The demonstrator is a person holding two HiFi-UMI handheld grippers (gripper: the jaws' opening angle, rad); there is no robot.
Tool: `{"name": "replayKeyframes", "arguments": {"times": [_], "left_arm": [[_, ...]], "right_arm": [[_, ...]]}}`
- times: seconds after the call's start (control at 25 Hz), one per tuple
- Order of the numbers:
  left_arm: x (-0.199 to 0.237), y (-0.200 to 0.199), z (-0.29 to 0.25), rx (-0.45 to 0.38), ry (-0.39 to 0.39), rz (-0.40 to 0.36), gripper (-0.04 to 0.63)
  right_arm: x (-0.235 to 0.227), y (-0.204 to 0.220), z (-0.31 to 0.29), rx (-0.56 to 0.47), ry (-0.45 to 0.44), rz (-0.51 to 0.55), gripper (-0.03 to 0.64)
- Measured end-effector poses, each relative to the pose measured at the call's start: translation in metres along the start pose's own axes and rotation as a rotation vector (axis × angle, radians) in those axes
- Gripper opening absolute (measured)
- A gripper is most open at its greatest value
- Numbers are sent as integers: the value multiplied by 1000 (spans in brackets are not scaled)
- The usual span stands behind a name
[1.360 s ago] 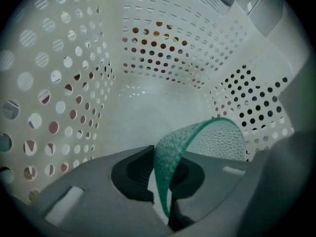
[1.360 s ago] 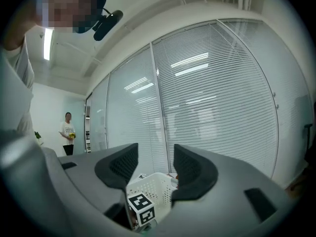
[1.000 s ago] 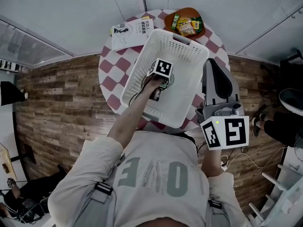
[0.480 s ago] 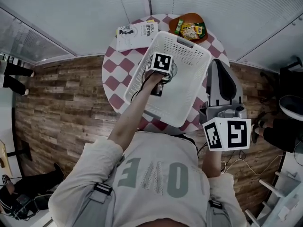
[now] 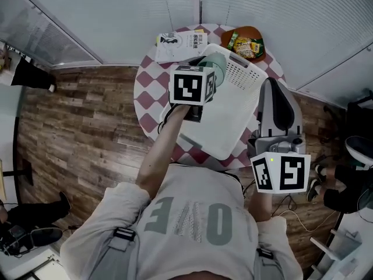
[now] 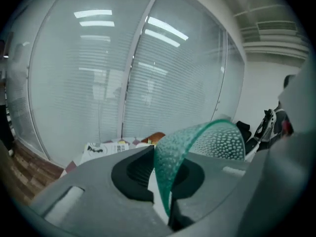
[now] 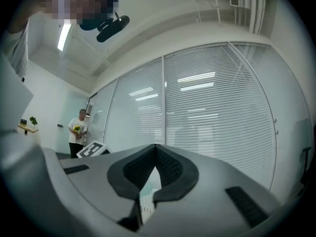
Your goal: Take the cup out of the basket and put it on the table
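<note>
Left claw [image 6: 163, 181] clenched on the wall of the green dimpled cup [image 6: 212, 142]; cup juts ahead of its tips. White basket [image 5: 239, 109] lies below this claw, on the checkered table [image 5: 148, 92]. Right claw [image 7: 148, 179] pinched closed, nothing between its jaws, beside the basket.

The cup [image 6: 217, 143] is see-through green, covered in small raised dots, and the basket [image 5: 228, 116] is white with rows of small holes. The counter [image 5: 147, 92] wears a dark red and white check, with a white book [image 5: 182, 39] printed in black at its far left and an orange plate [image 5: 227, 35] of yellow and green snack packets [image 5: 246, 44] at its far right, over a floor [image 5: 76, 121] of brown wood planks. The left tongs [image 6: 165, 181] and right tongs [image 7: 148, 181] are grey with black ribbed pads [image 7: 172, 168], their cubes [image 5: 280, 172] white with black square markers.
</note>
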State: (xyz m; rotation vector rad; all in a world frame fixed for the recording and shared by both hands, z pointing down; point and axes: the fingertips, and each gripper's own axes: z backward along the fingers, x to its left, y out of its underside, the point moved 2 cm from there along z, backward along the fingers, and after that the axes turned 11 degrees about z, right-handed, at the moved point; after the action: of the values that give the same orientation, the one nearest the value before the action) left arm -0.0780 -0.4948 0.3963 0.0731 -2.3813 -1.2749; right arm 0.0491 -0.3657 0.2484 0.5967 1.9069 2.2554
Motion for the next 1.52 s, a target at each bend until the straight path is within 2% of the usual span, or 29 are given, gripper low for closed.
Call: {"name": "replayKeyframes", "arguments": {"times": [0.2, 0.4, 0.6, 0.72, 0.84, 1.36, 1.52], "left_arm": [[-19, -59, 88, -306, 20, -52, 23], [-21, -90, 171, -593, -47, -142, 23], [-23, -89, 242, -800, -88, -162, 23], [-24, -86, 267, -883, -36, -118, 23], [-21, -84, 277, -925, -18, -105, 23], [-14, -80, 294, -940, -84, -132, 23], [-15, -80, 295, -940, -72, -124, 23]], "right_arm": [[12, -15, 1, -43, -15, 60, 8], [28, -27, 0, -92, -43, 68, 8], [43, -30, -3, -126, -95, 35, 8], [52, -29, -2, -143, -125, 1, 8], [63, -26, -2, -142, -163, -23, 8], [75, -18, -1, -87, -179, -15, 8], [84, -12, 1, -70, -202, -31, 8]]}}
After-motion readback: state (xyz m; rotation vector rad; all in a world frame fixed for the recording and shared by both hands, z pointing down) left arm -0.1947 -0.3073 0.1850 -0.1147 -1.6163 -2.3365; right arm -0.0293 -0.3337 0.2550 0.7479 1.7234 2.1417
